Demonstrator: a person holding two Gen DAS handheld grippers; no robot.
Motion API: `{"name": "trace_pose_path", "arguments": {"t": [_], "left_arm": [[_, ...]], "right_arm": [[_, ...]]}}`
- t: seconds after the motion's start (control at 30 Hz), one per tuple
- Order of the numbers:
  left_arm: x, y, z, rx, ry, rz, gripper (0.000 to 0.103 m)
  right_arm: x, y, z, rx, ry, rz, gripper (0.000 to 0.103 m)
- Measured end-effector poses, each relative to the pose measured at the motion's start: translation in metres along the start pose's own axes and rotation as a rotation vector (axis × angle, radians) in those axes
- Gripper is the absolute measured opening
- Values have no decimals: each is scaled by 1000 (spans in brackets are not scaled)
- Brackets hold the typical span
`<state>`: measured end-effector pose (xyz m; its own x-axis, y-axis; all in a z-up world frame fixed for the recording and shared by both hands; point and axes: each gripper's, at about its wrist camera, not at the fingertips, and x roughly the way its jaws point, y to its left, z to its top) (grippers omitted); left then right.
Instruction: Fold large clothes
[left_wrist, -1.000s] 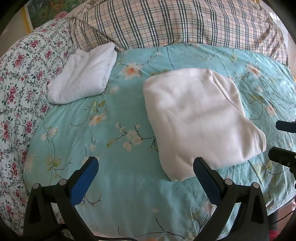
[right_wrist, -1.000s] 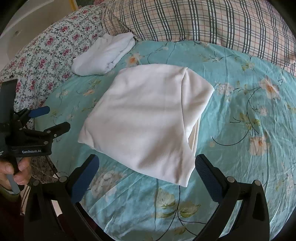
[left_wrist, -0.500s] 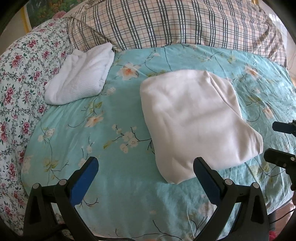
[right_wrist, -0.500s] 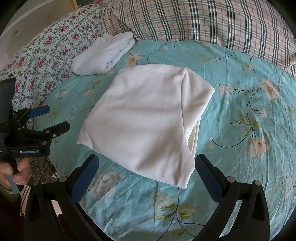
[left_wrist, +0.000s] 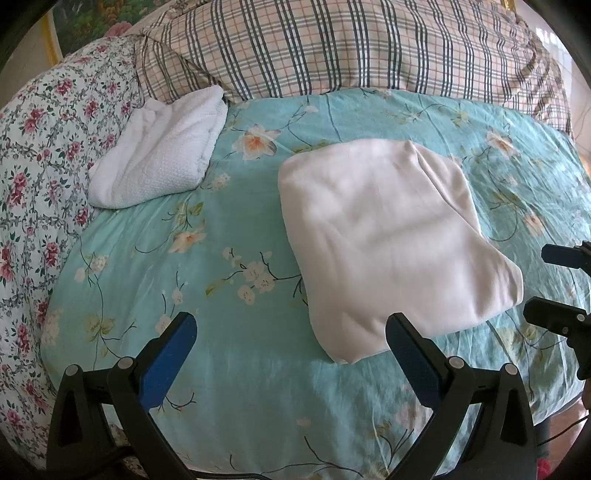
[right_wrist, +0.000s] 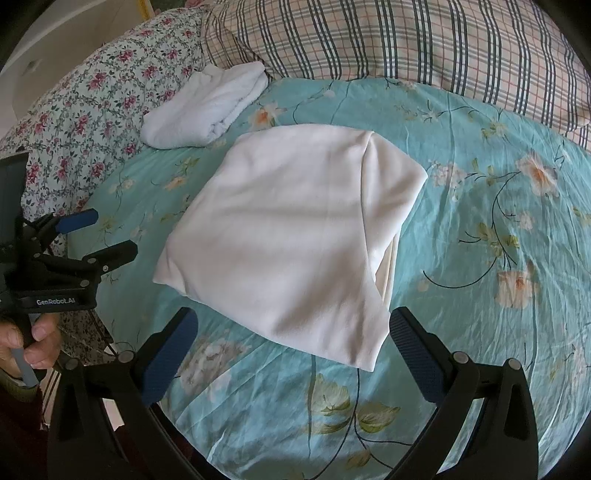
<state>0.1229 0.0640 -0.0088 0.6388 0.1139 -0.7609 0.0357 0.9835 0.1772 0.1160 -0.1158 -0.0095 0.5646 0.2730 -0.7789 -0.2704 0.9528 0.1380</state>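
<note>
A folded cream-white garment (left_wrist: 388, 236) lies flat on the teal floral bedspread (left_wrist: 221, 229); it also shows in the right wrist view (right_wrist: 291, 236). My left gripper (left_wrist: 291, 354) is open and empty, just short of the garment's near left corner. My right gripper (right_wrist: 293, 347) is open and empty, at the garment's near edge. The right gripper's fingers (left_wrist: 554, 317) show at the right edge of the left wrist view. The left gripper (right_wrist: 92, 236), held by a hand, shows at the left of the right wrist view.
A folded white knit cloth (left_wrist: 159, 162) lies at the back left, also in the right wrist view (right_wrist: 207, 107). A plaid pillow (left_wrist: 332, 48) runs along the back. A pink-flowered quilt (left_wrist: 33, 155) borders the left side.
Both grippers stay open. The left wrist view has shifted slightly, so the garment and the white cloth sit a little further left and lower. The right view is nearly unchanged.
</note>
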Motion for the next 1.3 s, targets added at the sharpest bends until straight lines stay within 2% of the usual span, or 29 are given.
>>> {"name": "trace_pose_path", "arguments": {"t": [1.3], "left_arm": [[-2, 3, 0, -6, -1, -7, 102]], "right_arm": [[-1, 5, 0, -12, -2, 1, 103]]}}
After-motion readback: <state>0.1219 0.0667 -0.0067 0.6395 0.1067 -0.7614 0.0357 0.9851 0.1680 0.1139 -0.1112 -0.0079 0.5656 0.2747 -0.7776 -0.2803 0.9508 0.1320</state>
